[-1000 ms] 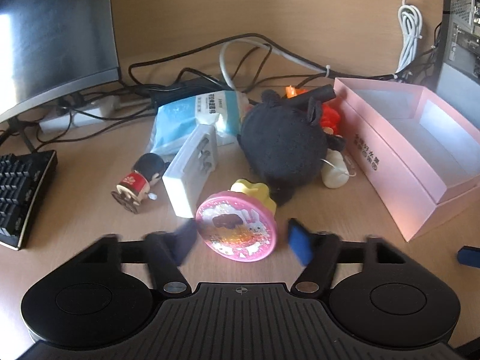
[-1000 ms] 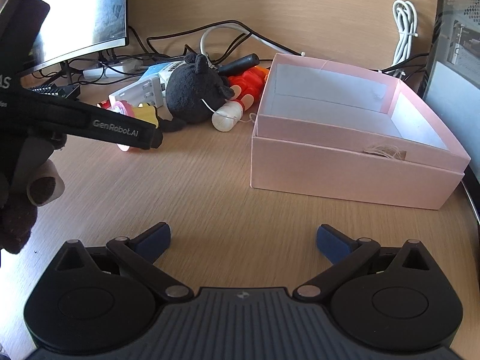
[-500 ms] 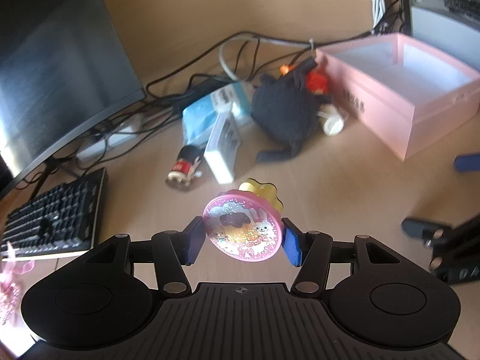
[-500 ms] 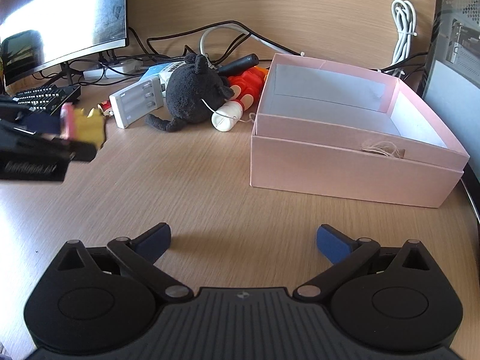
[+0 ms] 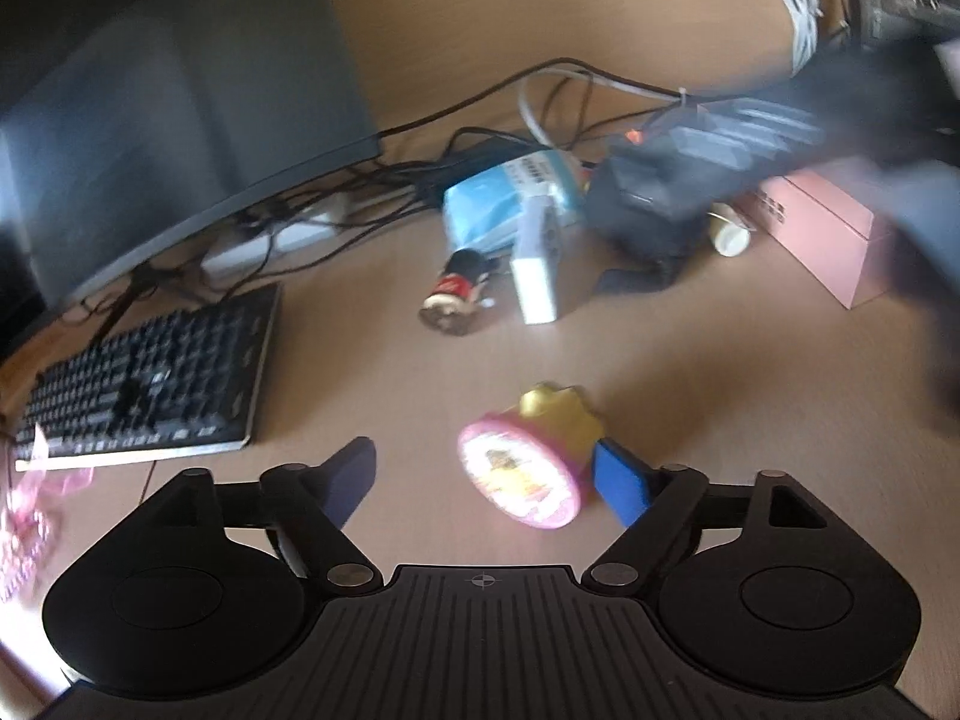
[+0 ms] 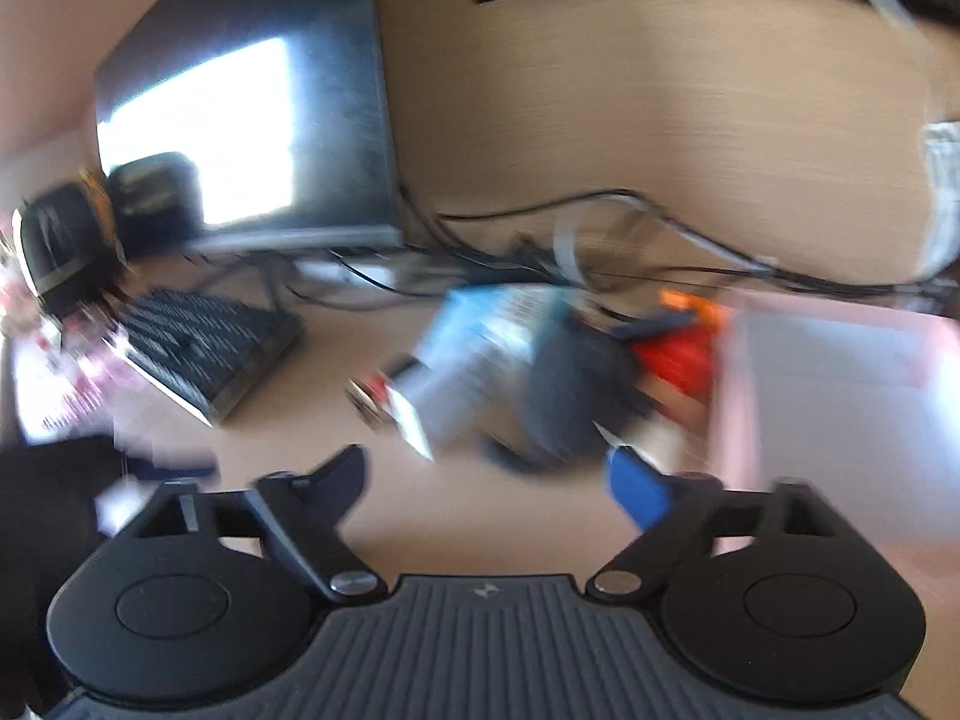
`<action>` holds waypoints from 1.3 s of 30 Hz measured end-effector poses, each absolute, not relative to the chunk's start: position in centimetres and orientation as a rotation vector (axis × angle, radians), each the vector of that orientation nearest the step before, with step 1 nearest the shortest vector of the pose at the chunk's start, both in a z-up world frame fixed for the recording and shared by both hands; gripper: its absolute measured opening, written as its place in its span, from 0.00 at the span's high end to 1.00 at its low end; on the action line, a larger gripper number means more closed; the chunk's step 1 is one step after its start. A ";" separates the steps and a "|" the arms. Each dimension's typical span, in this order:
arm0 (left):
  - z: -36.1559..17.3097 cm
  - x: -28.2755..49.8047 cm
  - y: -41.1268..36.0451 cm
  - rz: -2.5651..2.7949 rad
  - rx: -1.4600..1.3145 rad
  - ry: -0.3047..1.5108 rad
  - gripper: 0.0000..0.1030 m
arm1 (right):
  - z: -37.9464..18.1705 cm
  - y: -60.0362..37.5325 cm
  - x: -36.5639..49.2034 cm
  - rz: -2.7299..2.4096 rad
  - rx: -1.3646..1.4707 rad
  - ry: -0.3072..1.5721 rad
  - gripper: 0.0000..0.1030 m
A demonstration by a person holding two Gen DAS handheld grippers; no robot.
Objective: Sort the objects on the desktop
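The left gripper (image 5: 483,483) has just been opening, wide now: the pink round toy (image 5: 521,476) lies on the desk (image 5: 690,372) beside its right finger, face tilted up (yellow base toward the clutter). The right gripper (image 6: 489,483), narrowing, holds nothing.

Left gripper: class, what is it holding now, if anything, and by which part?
Nothing. The left gripper has just opened; the pink round toy lies between its jaws, beside the right one, unclamped.
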State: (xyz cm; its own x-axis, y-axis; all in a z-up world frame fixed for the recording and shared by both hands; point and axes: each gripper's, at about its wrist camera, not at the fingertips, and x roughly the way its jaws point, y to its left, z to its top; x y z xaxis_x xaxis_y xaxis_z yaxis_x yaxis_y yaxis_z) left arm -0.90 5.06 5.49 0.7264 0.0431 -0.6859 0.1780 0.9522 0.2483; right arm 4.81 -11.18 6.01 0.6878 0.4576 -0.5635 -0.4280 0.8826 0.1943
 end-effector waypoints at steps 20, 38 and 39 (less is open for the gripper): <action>3.7 -2.3 6.1 -0.206 0.097 0.755 0.08 | 4.6 -10.6 2.1 0.528 -0.366 0.786 0.82; 3.8 1.0 3.7 -0.041 0.171 0.806 0.34 | 4.0 -17.2 -6.7 0.456 -0.286 0.706 0.15; 4.3 0.6 3.1 -0.041 0.241 0.791 0.34 | 3.9 -17.7 -6.9 0.444 -0.276 0.707 0.14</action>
